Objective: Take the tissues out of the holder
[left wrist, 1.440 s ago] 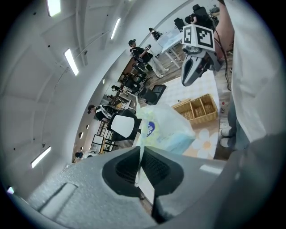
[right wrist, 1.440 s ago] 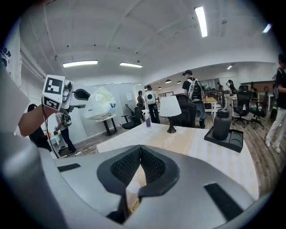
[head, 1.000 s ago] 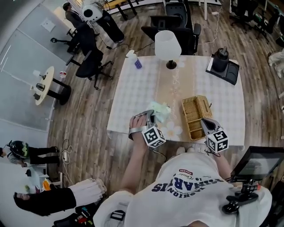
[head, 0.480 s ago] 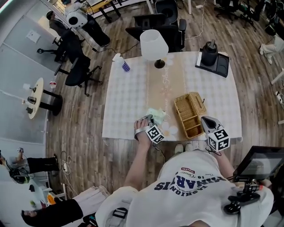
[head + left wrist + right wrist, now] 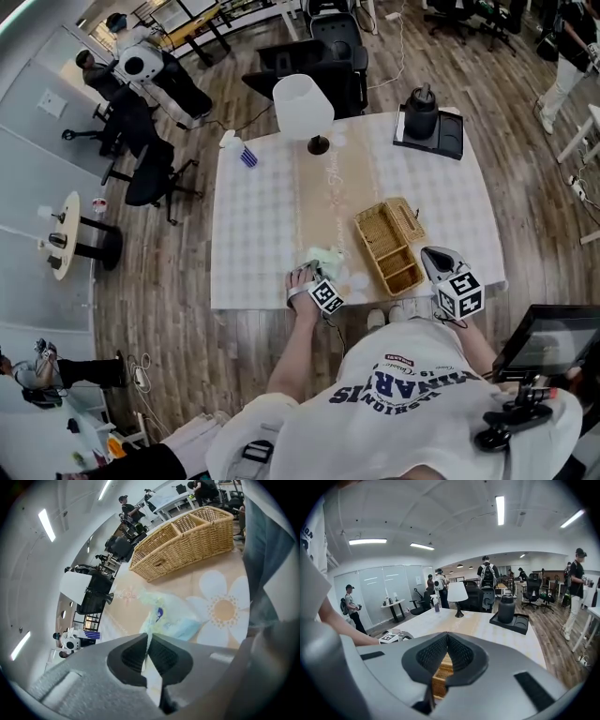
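Observation:
The wicker holder (image 5: 389, 246) stands on the beige runner near the table's front edge, and its compartments look empty. The pale green tissue pack (image 5: 329, 262) is outside it, just to its left. My left gripper (image 5: 313, 274) is shut on a thin edge of that pack. In the left gripper view the tissue pack (image 5: 172, 617) hangs down to the flower-print runner from the left gripper (image 5: 149, 638), with the holder (image 5: 187, 541) beyond. My right gripper (image 5: 434, 266) hovers at the holder's near right corner, shut and holding nothing. The right gripper (image 5: 446, 637) looks over the holder (image 5: 442, 671).
A white lamp (image 5: 303, 107) stands at the table's far side, with a spray bottle (image 5: 240, 151) at the far left corner. A black tray with a dark kettle (image 5: 427, 122) sits far right. Office chairs (image 5: 323, 61) stand beyond the table.
My left gripper has sunk toward the table's near edge with the tissue pack still in it. The right gripper has stayed by the holder's near corner.

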Demonstrator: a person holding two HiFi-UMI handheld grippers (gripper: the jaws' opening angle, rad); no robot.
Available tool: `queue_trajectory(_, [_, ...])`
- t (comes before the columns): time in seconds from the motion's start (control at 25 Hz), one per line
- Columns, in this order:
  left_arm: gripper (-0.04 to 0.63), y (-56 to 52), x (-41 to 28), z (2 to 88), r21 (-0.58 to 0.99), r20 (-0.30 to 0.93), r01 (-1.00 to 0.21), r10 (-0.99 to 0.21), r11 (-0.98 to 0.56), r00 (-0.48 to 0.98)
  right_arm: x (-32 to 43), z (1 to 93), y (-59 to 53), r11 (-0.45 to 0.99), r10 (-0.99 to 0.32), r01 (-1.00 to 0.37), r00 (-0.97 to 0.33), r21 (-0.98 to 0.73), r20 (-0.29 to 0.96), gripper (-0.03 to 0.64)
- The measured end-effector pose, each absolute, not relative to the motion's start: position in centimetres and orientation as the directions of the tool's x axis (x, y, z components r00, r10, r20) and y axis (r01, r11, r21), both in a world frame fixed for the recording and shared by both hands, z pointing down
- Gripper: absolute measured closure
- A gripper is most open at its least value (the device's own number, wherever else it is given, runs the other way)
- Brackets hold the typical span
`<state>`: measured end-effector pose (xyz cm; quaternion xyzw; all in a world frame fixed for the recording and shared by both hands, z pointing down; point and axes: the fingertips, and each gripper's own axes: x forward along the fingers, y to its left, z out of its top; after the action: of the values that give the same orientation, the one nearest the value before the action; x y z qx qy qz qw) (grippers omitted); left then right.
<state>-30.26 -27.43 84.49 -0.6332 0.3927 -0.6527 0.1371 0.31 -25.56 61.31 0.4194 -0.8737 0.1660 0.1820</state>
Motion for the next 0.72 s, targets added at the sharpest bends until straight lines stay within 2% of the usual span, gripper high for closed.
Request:
queue_trajectory(0.4, [0.583, -25.3, -29.1, 89.5, -0.568, 0.823, -0.279, -0.535, -0.774, -0.191, -0.8, 61.3, -24.9, 0.616, -0.651, -0.776, -0.6, -0.139, 0.465, 0.609])
queue_trajectory(0.72, [0.568, -25.8, -29.1, 89.2, -0.589, 0.808, -0.273, -0.558, -0.76, -0.19, -0.8, 61.8, -24.6, 0.612, -0.649, -0.777, -0.599, -0.146, 0.469, 0.609])
